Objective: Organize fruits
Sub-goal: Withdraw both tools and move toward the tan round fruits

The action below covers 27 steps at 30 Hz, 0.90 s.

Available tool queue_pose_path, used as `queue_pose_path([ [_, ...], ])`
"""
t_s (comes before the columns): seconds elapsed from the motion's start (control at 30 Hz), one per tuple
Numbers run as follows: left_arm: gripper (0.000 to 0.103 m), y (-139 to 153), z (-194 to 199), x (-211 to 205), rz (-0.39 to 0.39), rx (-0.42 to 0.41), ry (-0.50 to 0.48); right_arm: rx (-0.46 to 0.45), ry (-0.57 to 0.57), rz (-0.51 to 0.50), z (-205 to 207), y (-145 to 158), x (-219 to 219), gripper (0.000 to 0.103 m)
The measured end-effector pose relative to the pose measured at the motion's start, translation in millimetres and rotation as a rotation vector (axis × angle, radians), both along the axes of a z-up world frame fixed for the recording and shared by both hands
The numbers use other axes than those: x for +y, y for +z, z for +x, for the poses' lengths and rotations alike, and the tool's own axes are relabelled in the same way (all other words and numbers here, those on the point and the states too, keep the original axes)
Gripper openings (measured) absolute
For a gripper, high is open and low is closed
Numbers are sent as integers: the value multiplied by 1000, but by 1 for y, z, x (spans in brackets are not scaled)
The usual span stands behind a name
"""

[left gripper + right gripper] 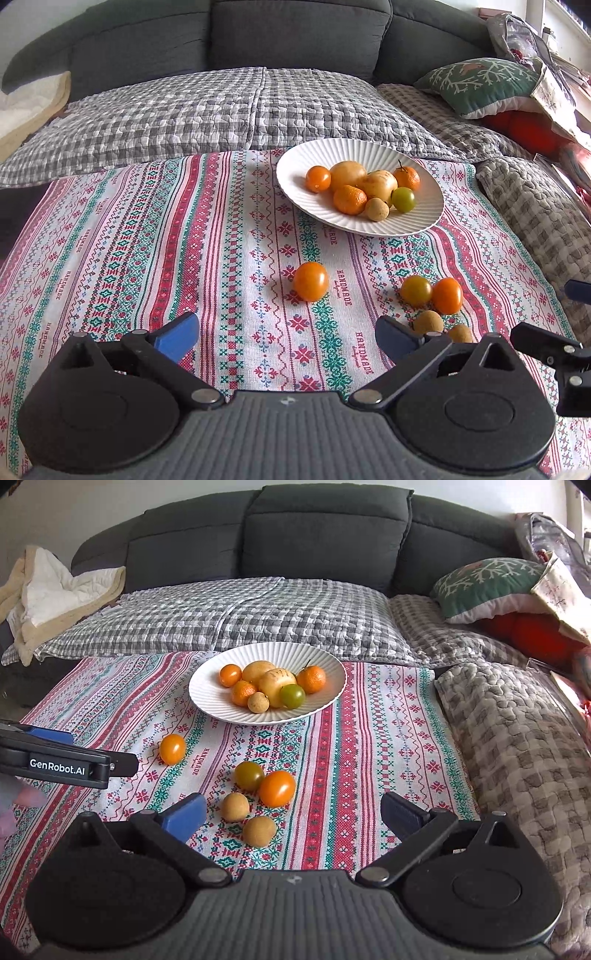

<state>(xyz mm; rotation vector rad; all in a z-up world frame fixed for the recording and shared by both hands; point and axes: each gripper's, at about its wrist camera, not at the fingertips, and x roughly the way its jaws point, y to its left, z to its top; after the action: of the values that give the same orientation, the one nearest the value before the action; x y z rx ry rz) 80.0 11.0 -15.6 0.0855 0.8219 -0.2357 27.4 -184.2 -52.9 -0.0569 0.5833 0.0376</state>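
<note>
Both claws are standing wide apart with nothing between their blue pads: the left gripper (286, 334) is hovering over bare patterned tablecloth (110, 258), the right gripper (293, 814) over a cluster of loose fruit. In the right wrist view, two round tan longans (235, 807) are lying just ahead of that gripper, toward eleven o'clock, touching or nearly so, with a greenish-orange tomato (249, 775) and a glossy orange tomato (277, 788) pressed together beyond them. A lone orange cherry tomato (311, 281) is sitting at twelve o'clock from the left gripper, probably its target. Farther out at twelve, the ribbed white plate (325, 672) is already holding seven fruits, evidently the collection point for the rest.
</note>
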Motion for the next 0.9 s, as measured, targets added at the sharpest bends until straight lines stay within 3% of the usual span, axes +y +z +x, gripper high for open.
queue_pose_path([
  [0.3,102,-14,-11,11,26,17,-82,10,-37,21,-5,-10,-20,102],
  [0.7,102,-36,-33,-20,55,85,-317,70,-21,-50,1,-27,-17,102],
  [0.8,97,-38,-35,-26,55,96,-362,93,-6,-48,3,-32,-16,102],
  [0.9,85,-39,-35,-28,47,115,-391,108,21,-43,4,-35,-14,102],
])
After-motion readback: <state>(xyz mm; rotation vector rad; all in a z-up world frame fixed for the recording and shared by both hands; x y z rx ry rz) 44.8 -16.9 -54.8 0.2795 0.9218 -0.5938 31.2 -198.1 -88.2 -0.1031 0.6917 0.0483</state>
